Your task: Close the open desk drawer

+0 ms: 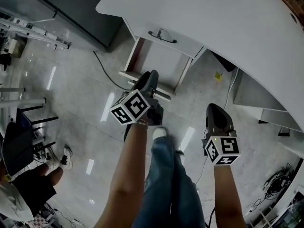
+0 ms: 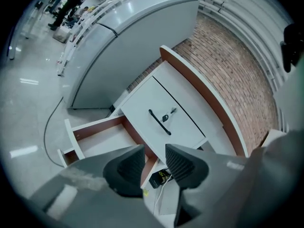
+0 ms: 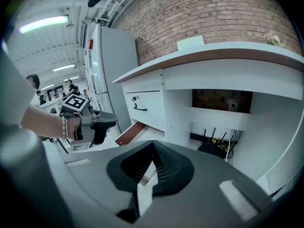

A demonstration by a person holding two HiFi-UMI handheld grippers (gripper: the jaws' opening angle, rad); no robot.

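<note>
Two grippers out ahead of me, neither carrying anything.

Head view: the desk (image 1: 213, 23) curves across the upper right. Its top drawer (image 1: 162, 36) sits flush. The lower drawer (image 1: 161, 61) stands pulled out over the floor, front end toward my feet. My left gripper (image 1: 151, 77) is at that near end, nose pointed into it. I judge it is placed there to push the front in. My right gripper (image 1: 214, 110) is off to the side, apart from the drawer and out of the way.

Left gripper view: my pads (image 2: 128, 167) stand apart with nothing between them. The bare drawer bottom and the top drawer's handle (image 2: 159, 121) show beyond the gap. Spread fingers suit a flat shove better than a pinch, I reckon.

Right gripper view: my pads meet at their tips, clenched on nothing. The drawer shows low beside the desk, still open, with the left gripper just before it and seemingly short of touching. Closing not yet begun.
</note>
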